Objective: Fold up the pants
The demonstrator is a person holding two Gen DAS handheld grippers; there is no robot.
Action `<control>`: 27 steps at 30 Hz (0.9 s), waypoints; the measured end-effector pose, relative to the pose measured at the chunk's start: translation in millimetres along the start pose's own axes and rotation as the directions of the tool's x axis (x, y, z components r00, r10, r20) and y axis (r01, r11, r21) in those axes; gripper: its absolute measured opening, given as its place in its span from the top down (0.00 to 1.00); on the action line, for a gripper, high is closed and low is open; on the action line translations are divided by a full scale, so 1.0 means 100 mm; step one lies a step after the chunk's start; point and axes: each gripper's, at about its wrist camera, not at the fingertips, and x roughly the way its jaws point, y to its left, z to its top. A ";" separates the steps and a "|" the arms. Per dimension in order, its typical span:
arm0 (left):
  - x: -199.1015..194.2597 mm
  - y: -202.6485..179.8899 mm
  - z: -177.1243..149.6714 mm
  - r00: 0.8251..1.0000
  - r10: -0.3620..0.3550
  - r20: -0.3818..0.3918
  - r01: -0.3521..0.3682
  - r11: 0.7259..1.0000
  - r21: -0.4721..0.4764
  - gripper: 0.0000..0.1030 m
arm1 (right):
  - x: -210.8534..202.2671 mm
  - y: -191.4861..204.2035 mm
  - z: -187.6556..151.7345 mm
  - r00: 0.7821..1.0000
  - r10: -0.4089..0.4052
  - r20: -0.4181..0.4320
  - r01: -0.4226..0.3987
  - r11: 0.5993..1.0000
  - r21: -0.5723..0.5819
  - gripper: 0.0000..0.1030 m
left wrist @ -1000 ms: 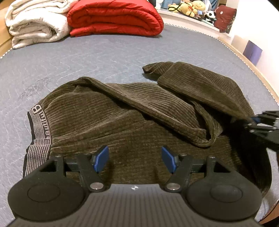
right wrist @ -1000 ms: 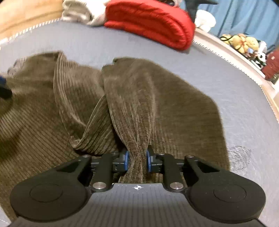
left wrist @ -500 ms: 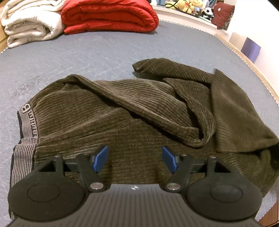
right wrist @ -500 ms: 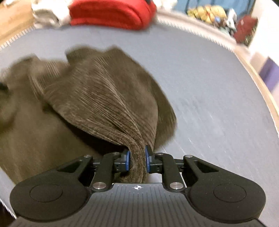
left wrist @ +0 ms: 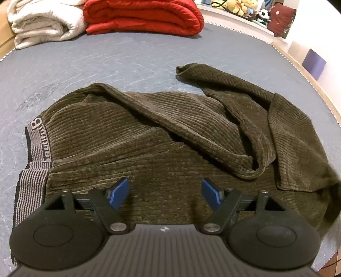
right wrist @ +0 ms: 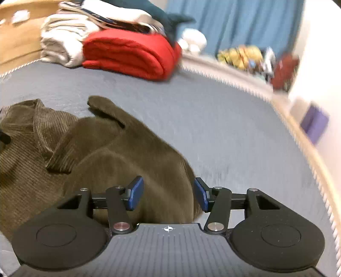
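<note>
The bed (left wrist: 132,57), with its grey-blue cover, carries everything here, and the pants (left wrist: 149,149), of dark olive corduroy, lie rumpled on the near half of it. Their striped waistband (left wrist: 32,185) is at the left and the legs go off to the right. One second ago the right tongs (right wrist: 168,192) pinched a fold of the leg cloth and carried it to the right; now that leg (left wrist: 294,144) lies spread on the right part of the bed, over the other cloth. The jaws of the right tongs have just been opening. In the right wrist view the blue pads (right wrist: 135,195) stand apart and do not press the corduroy, which is only below and behind them, so I judge the leg is released. The left tongs (left wrist: 165,192) stand wide above the seat of the pants and hold nothing; they have opened a little further. For the task this means a first straightening is done, but no real fold yet: a twisted ridge of cloth (left wrist: 191,127) crosses the middle. Far behind are a folded red blanket (left wrist: 145,17) and a white blanket (left wrist: 44,23).
</note>
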 end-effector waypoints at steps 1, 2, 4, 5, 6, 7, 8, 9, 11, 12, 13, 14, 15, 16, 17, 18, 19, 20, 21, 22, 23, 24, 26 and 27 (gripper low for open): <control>-0.01 0.02 0.01 1.000 0.000 0.001 0.000 1.000 -0.002 0.22 | 0.00 0.04 0.04 1.000 -0.012 0.009 0.012 1.000 -0.014 0.46; -0.01 0.03 0.01 1.000 0.000 0.002 0.000 1.000 -0.004 0.22 | 0.02 0.06 0.10 0.999 -0.029 0.019 0.029 1.000 -0.006 0.46; -0.01 0.05 0.01 1.000 0.002 0.000 -0.002 1.000 -0.005 0.21 | 0.03 0.02 0.18 0.998 -0.043 0.041 0.042 0.998 0.038 0.46; 0.00 0.06 0.01 1.000 0.002 -0.003 -0.002 1.000 -0.006 0.21 | 0.03 0.02 0.20 0.998 -0.024 0.056 0.021 0.998 0.055 0.45; 0.01 0.07 0.01 1.000 0.001 -0.005 -0.001 1.000 -0.007 0.21 | 0.07 0.06 0.22 0.998 0.017 0.059 -0.021 0.998 0.064 0.43; 0.01 0.07 0.01 1.000 0.002 -0.009 -0.002 1.000 -0.009 0.21 | 0.14 0.15 0.22 0.997 0.060 0.044 -0.063 0.997 0.054 0.43; 0.02 0.07 0.01 1.000 0.001 -0.012 -0.001 1.000 -0.010 0.21 | 0.19 0.25 0.20 0.995 0.094 0.024 -0.094 0.995 0.028 0.43; 0.03 0.06 0.01 1.000 -0.001 -0.016 0.001 1.000 -0.011 0.21 | 0.26 0.40 0.16 0.992 0.125 -0.002 -0.125 0.992 -0.024 0.43; 0.03 0.03 0.01 1.000 -0.008 -0.018 0.008 1.000 -0.007 0.21 | 0.42 0.74 0.07 0.983 0.173 -0.058 -0.179 0.977 -0.117 0.43; 0.03 0.02 0.02 1.000 -0.011 -0.017 0.011 1.000 -0.003 0.20 | 0.50 0.93 0.03 0.976 0.196 -0.091 -0.209 0.965 -0.157 0.43; 0.03 -0.01 0.01 1.000 -0.013 -0.017 0.013 1.000 0.002 0.20 | 0.59 1.10 -0.02 0.970 0.212 -0.122 -0.233 0.953 -0.194 0.43; 0.03 -0.02 0.01 1.000 -0.014 -0.017 0.014 1.000 0.006 0.20 | 0.64 1.24 -0.07 0.966 0.215 -0.145 -0.245 0.941 -0.234 0.43; 0.03 -0.02 0.01 1.000 -0.016 -0.017 0.016 1.000 0.008 0.20 | 0.70 1.39 -0.13 0.965 0.207 -0.163 -0.246 0.929 -0.276 0.43; 0.03 -0.02 0.01 1.000 -0.017 -0.018 0.017 1.000 0.007 0.20 | 0.77 1.47 -0.18 0.965 0.196 -0.177 -0.243 0.922 -0.301 0.43; 0.04 -0.02 0.01 1.000 -0.017 -0.018 0.017 1.000 0.005 0.20 | 0.82 1.52 -0.21 0.965 0.185 -0.188 -0.237 0.918 -0.316 0.43; 0.04 -0.01 0.01 1.000 -0.018 -0.018 0.018 1.000 0.003 0.20 | 0.85 1.55 -0.25 0.967 0.168 -0.191 -0.224 0.918 -0.328 0.43; 0.04 -0.01 0.02 1.000 -0.018 -0.018 0.018 1.000 0.000 0.20 | 0.87 1.53 -0.25 0.969 0.162 -0.189 -0.217 0.921 -0.324 0.44; 0.04 0.00 0.03 1.000 -0.018 -0.018 0.018 1.000 -0.003 0.20 | 0.88 1.49 -0.23 0.967 0.168 -0.191 -0.221 0.928 -0.301 0.57; 0.04 0.00 0.03 1.000 -0.018 -0.018 0.018 1.000 -0.005 0.20 | 0.89 1.44 -0.19 0.962 0.188 -0.201 -0.237 0.935 -0.264 0.68; 0.04 0.01 0.04 1.000 -0.019 -0.018 0.019 1.000 -0.007 0.20 | 0.89 1.38 -0.16 0.956 0.206 -0.207 -0.252 0.940 -0.228 0.81; 0.04 0.01 0.04 1.000 -0.020 -0.018 0.020 1.000 -0.009 0.20 | 0.85 1.33 -0.14 0.957 0.212 -0.196 -0.253 0.944 -0.213 0.90; 0.04 0.00 0.05 1.000 -0.022 -0.018 0.021 1.000 -0.010 0.20 | 0.80 1.25 -0.12 0.961 0.211 -0.180 -0.248 0.944 -0.217 0.90; 0.04 -0.01 0.06 0.999 -0.027 -0.017 0.027 1.000 -0.010 0.20 | 0.65 1.09 -0.05 0.966 0.224 -0.128 -0.246 0.950 -0.192 0.91; 0.03 -0.02 0.07 0.999 -0.030 -0.015 0.030 1.000 -0.009 0.20 | 0.56 0.95 0.01 0.968 0.233 -0.092 -0.245 0.959 -0.143 0.91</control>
